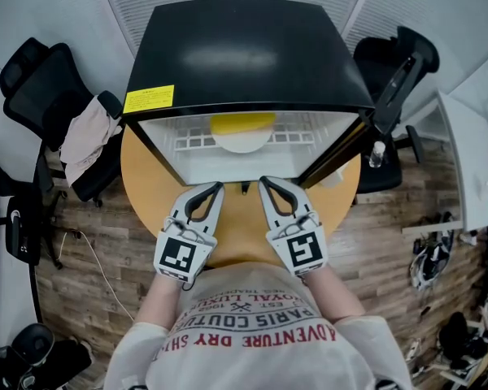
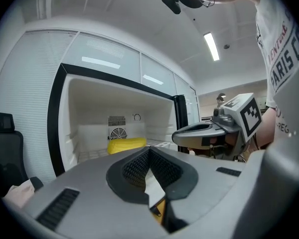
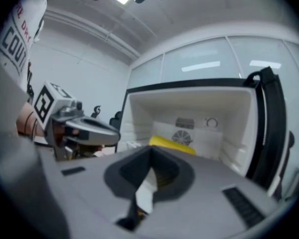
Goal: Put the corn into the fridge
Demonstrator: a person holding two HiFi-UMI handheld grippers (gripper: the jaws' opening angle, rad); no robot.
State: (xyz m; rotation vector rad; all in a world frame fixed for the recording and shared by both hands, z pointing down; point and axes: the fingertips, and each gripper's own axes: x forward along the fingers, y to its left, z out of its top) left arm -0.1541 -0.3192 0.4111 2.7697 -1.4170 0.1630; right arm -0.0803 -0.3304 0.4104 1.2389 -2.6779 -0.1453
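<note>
The yellow corn (image 1: 241, 123) lies on a white plate (image 1: 242, 141) inside the open black mini fridge (image 1: 244, 47), on its white shelf. It shows deep in the fridge in the left gripper view (image 2: 126, 145) and in the right gripper view (image 3: 172, 146). My left gripper (image 1: 217, 188) and right gripper (image 1: 264, 183) are side by side just in front of the fridge opening, both pointing into it. Each has its jaws shut together with nothing between them, as its own view shows (image 2: 149, 149) (image 3: 150, 149). The fridge door (image 1: 335, 149) stands open at the right.
The fridge sits on a round wooden table (image 1: 146, 185). A black office chair (image 1: 37, 80) with a cloth (image 1: 85, 136) draped on it stands at the left; another chair (image 1: 400, 63) is behind at the right. A small bottle (image 1: 376, 154) and a white desk (image 1: 472, 169) are at the right.
</note>
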